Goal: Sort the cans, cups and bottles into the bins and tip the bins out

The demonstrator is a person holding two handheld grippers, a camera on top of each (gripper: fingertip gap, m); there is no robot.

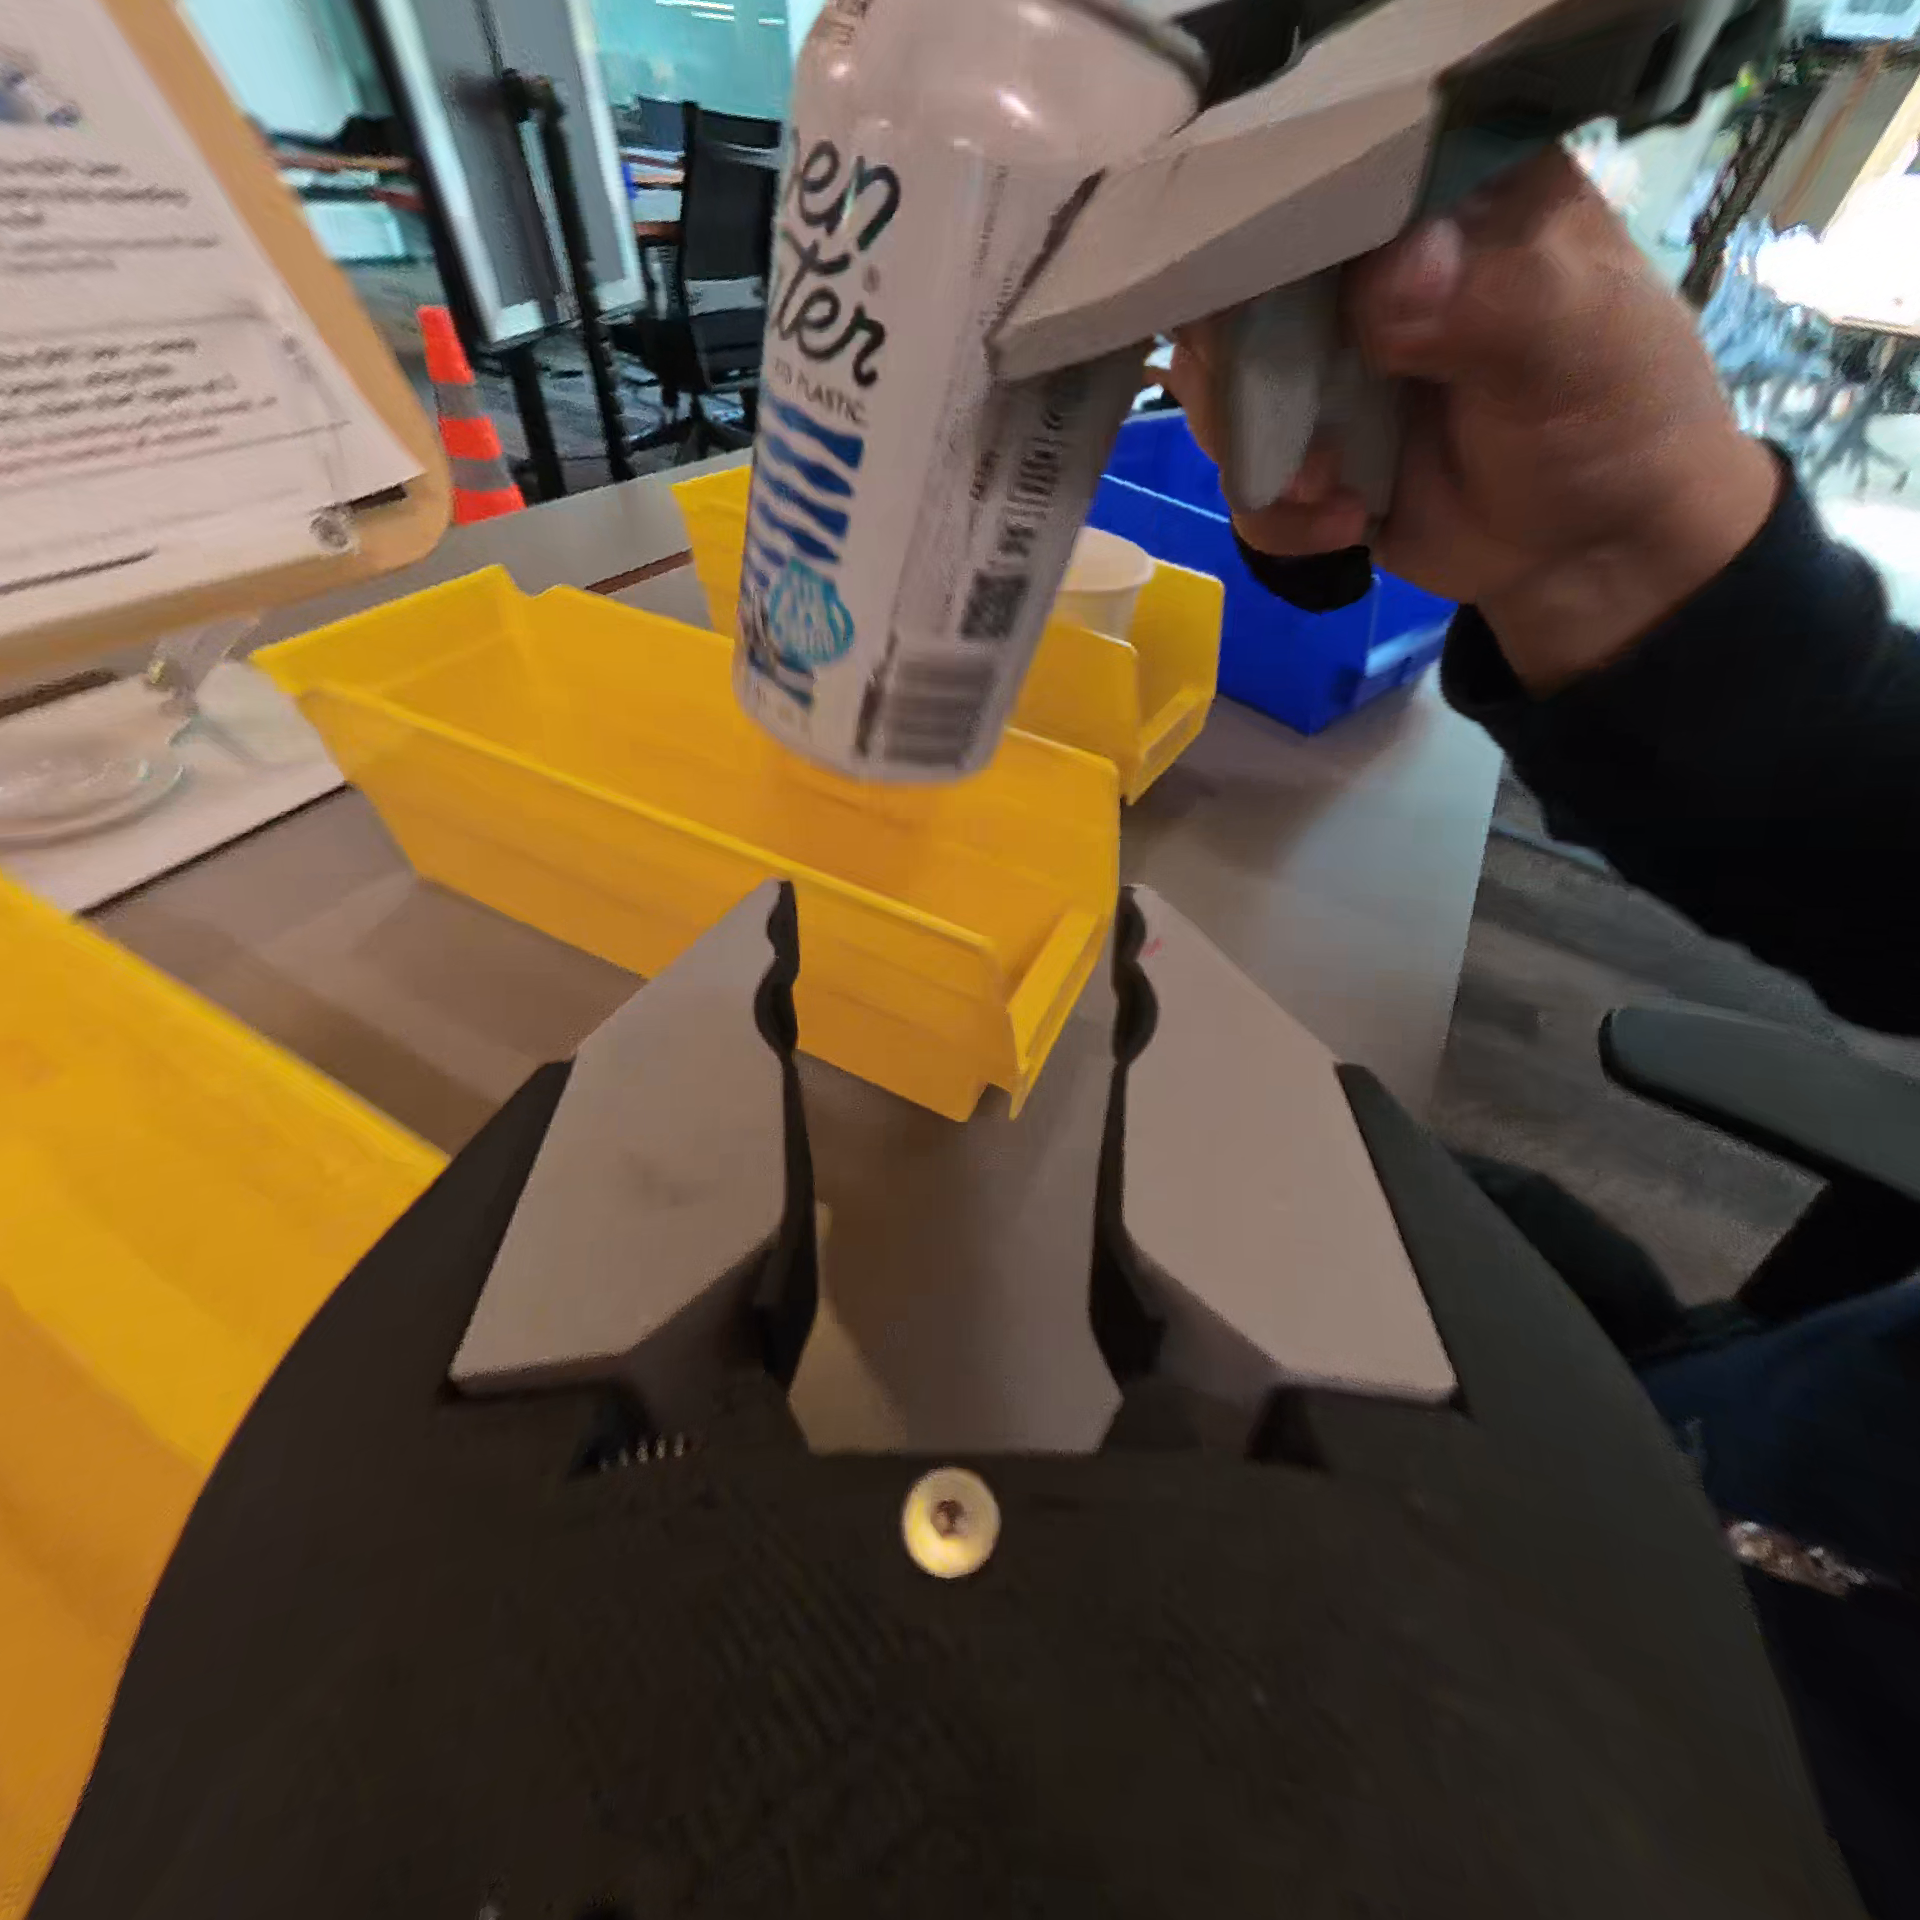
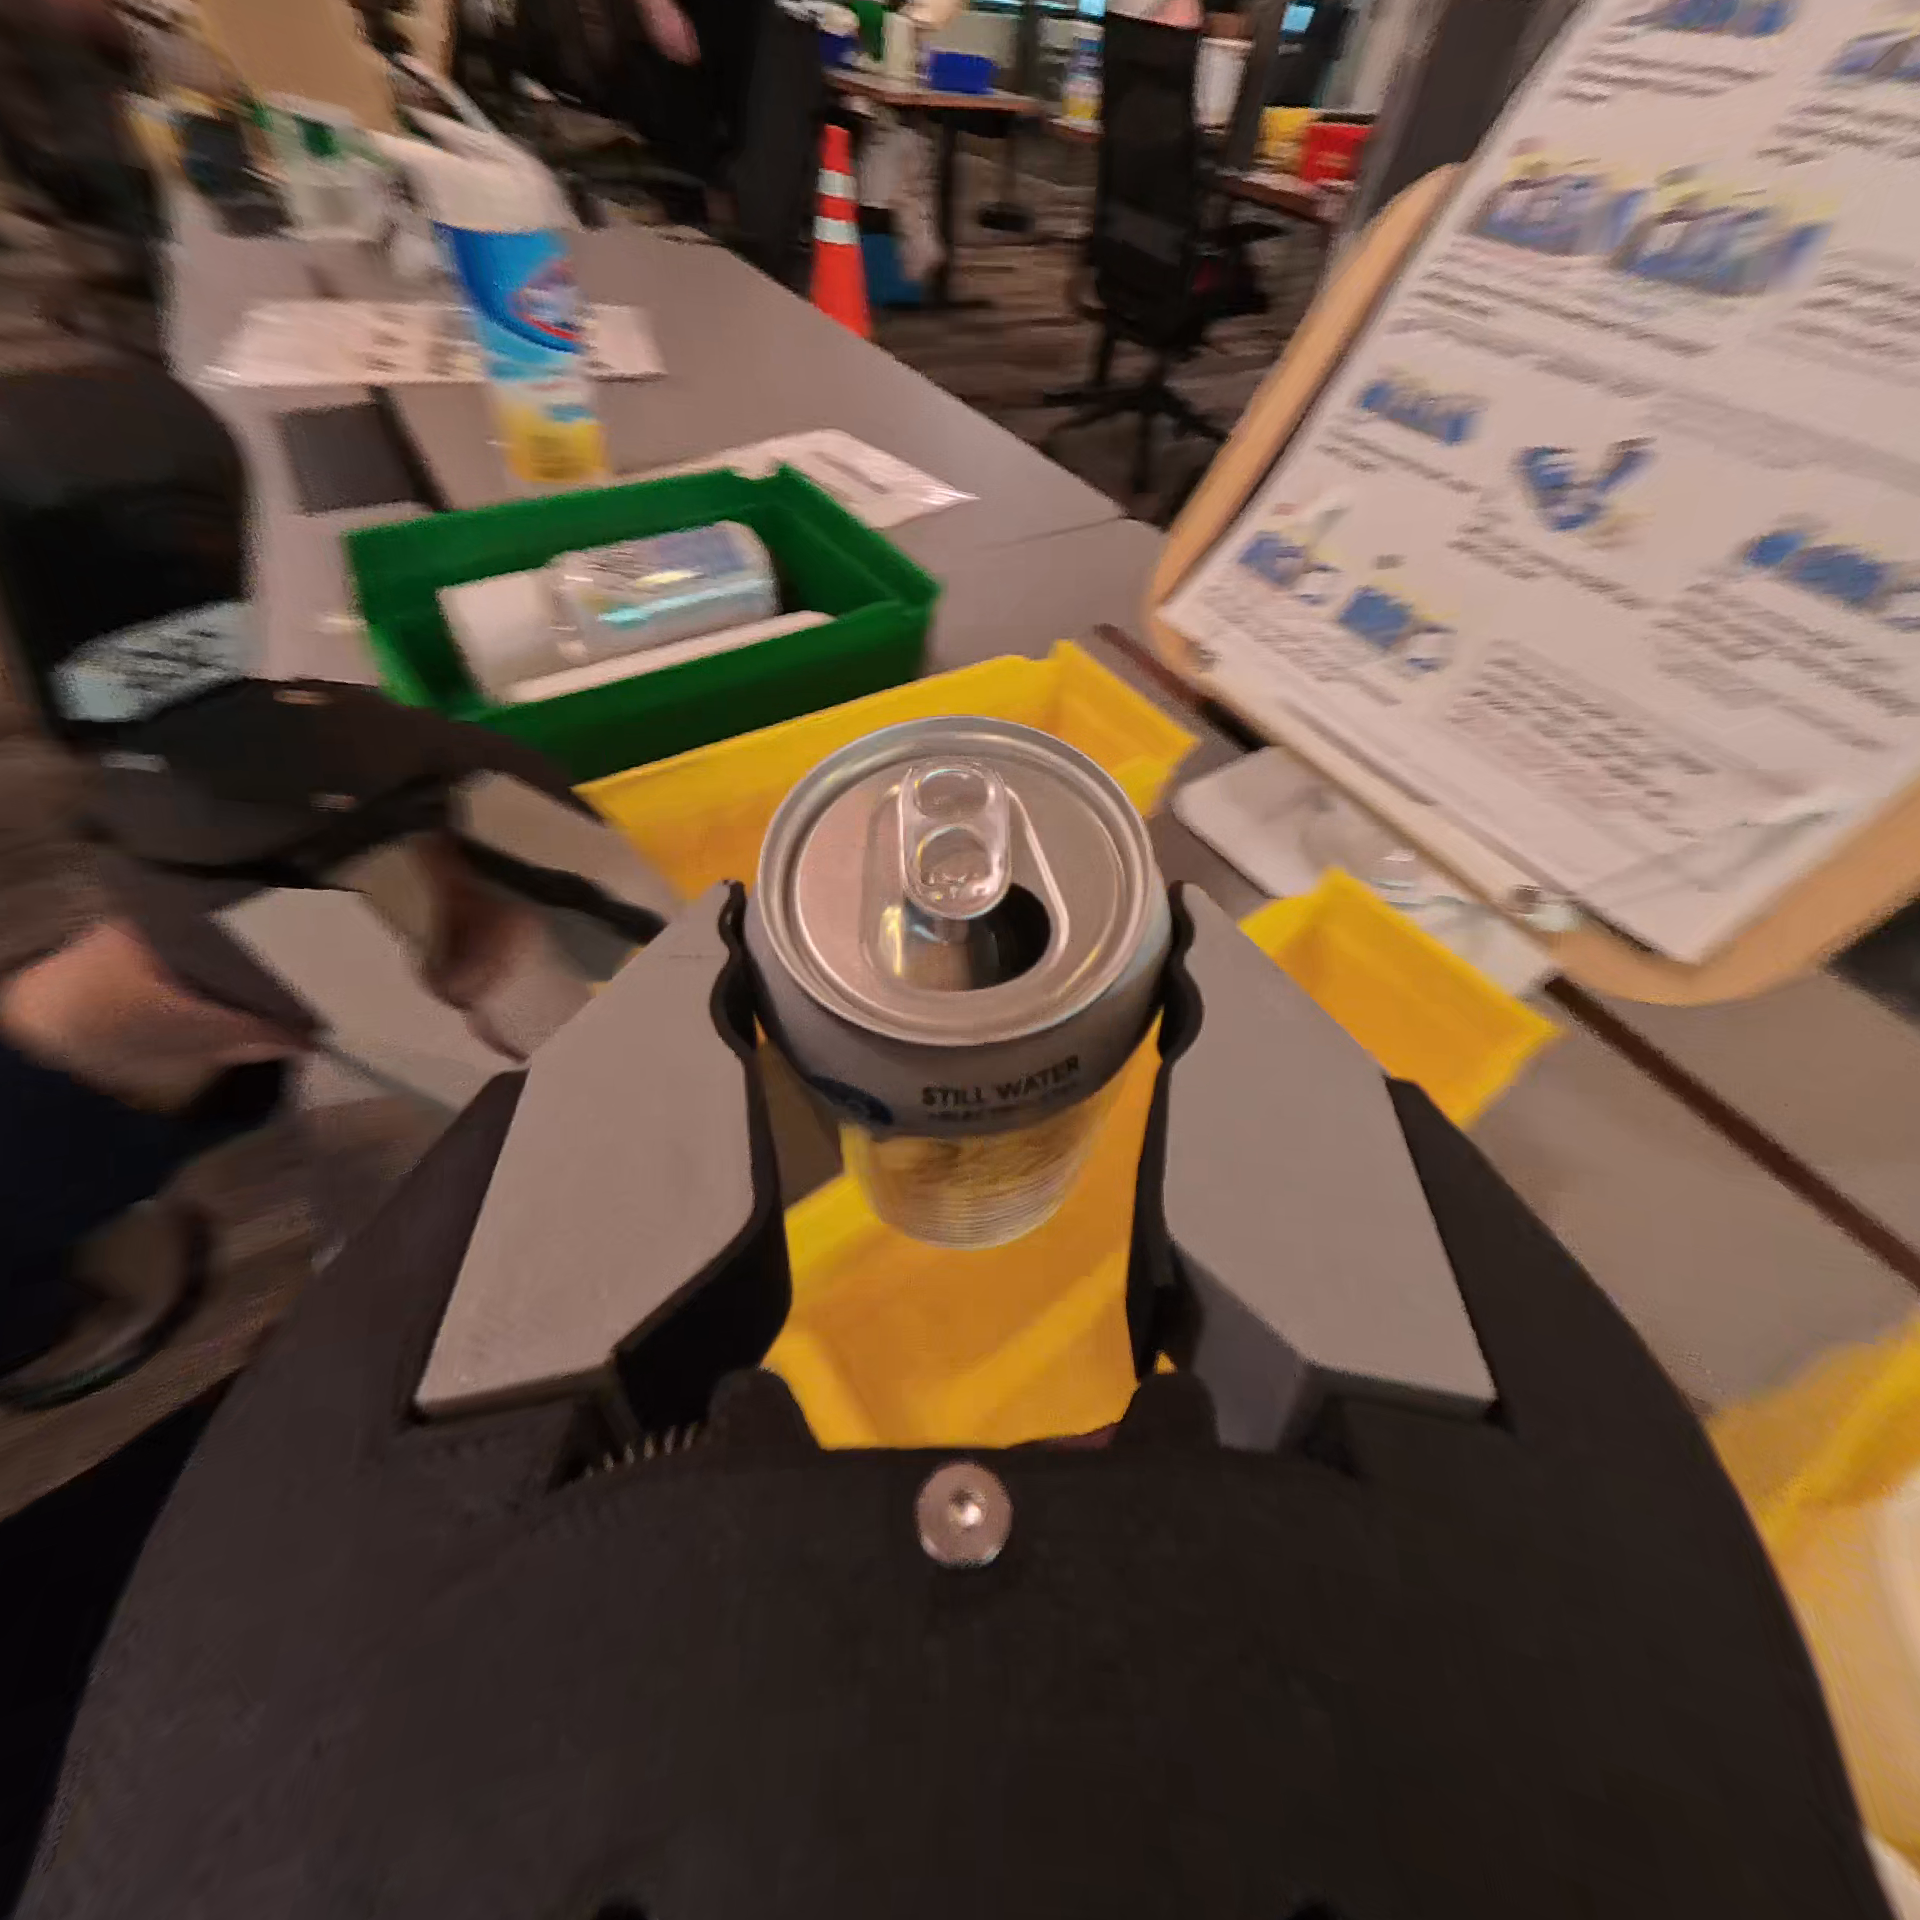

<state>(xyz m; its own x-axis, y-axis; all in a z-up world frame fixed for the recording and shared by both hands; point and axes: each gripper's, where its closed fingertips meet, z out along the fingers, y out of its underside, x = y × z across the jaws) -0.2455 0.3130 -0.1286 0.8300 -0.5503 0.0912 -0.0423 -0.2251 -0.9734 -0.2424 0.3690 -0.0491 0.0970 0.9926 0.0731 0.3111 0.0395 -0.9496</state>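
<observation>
My right gripper (image 2: 956, 935) is shut on a tall white can (image 2: 951, 966) with an open silver top, holding it upright above a yellow bin (image 2: 935, 1340). In the left wrist view the same can (image 1: 894, 416) hangs over the near yellow bin (image 1: 582, 748), held by the other gripper in a hand. My left gripper (image 1: 951, 935) is open and empty, low in front of that bin. A white cup (image 1: 1107, 582) sits in a second yellow bin (image 1: 1174, 665) behind. A green bin (image 2: 665, 717) holds a bottle (image 2: 665, 587).
A blue bin (image 1: 1320, 644) stands at the back right. Another yellow bin (image 1: 125, 1143) is at the near left. A clipboard with printed sheets (image 2: 1621, 499) leans beside the bins. A wipes canister (image 2: 530, 343) and an orange cone (image 2: 842, 229) stand farther back.
</observation>
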